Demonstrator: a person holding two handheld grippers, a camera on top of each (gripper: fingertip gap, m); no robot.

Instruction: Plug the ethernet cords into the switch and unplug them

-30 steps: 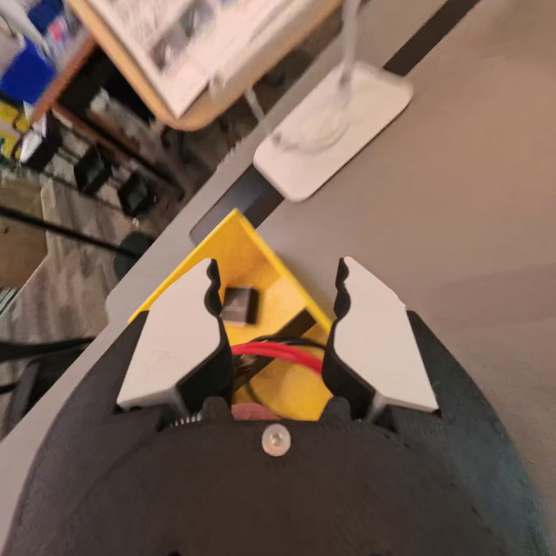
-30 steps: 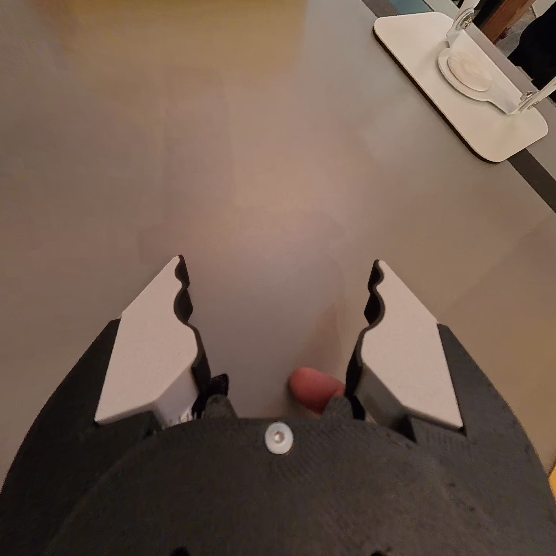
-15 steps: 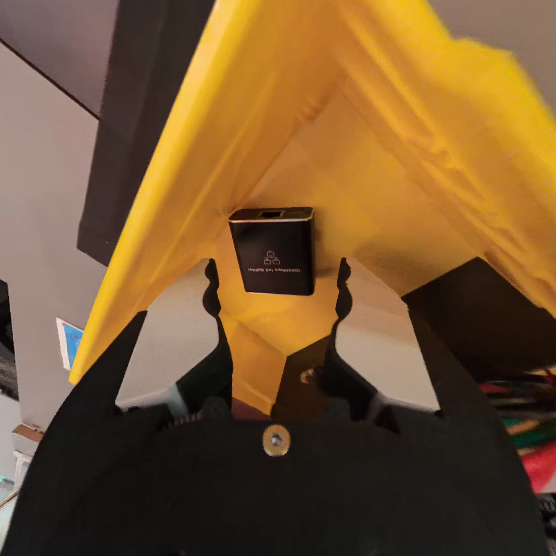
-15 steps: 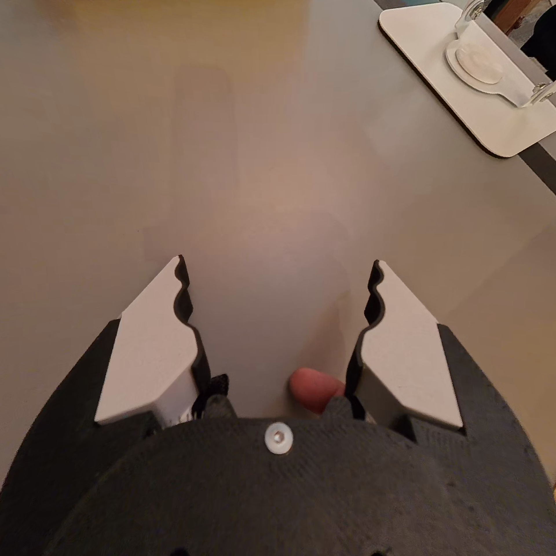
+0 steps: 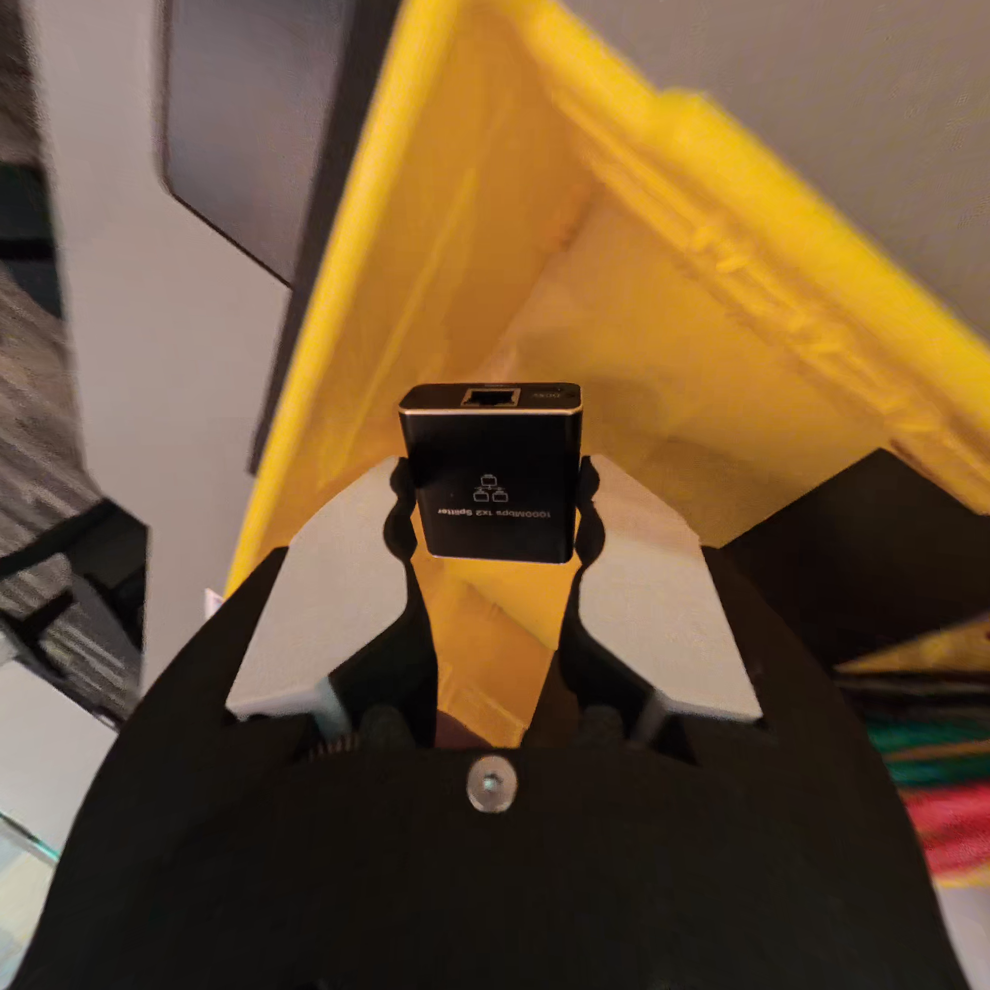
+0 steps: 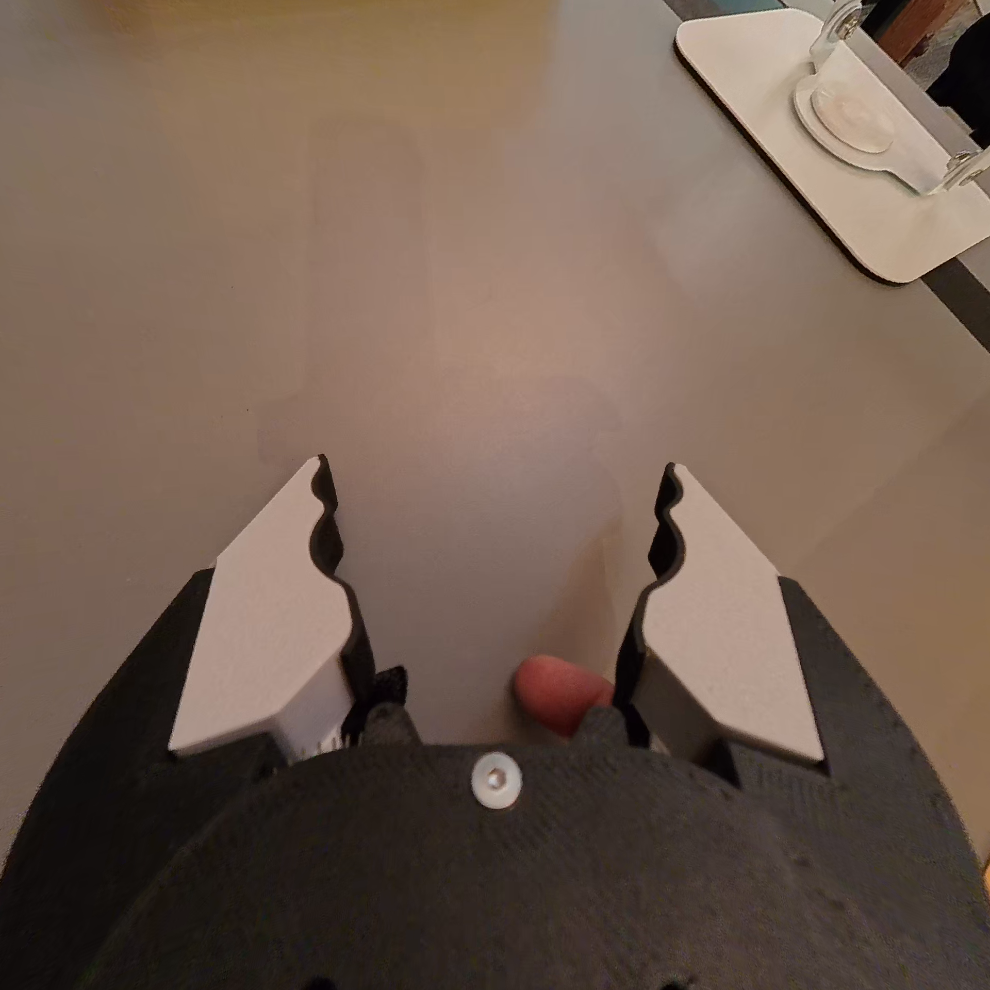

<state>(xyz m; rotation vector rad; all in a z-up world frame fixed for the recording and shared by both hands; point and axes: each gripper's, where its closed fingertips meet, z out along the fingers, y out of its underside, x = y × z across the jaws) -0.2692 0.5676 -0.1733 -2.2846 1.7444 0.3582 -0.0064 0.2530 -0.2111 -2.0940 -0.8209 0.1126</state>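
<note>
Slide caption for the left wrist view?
Left gripper closed on the black switch inside a yellow bin.

Left tongs closed on small black switch, both tips touching its sides. Switch has white icon + print on top face, one open ethernet port on far end. Behind it: inside corner of yellow bin. Coloured cords, red & green, blurred at right edge. Grey tabletop beyond bin.
</note>
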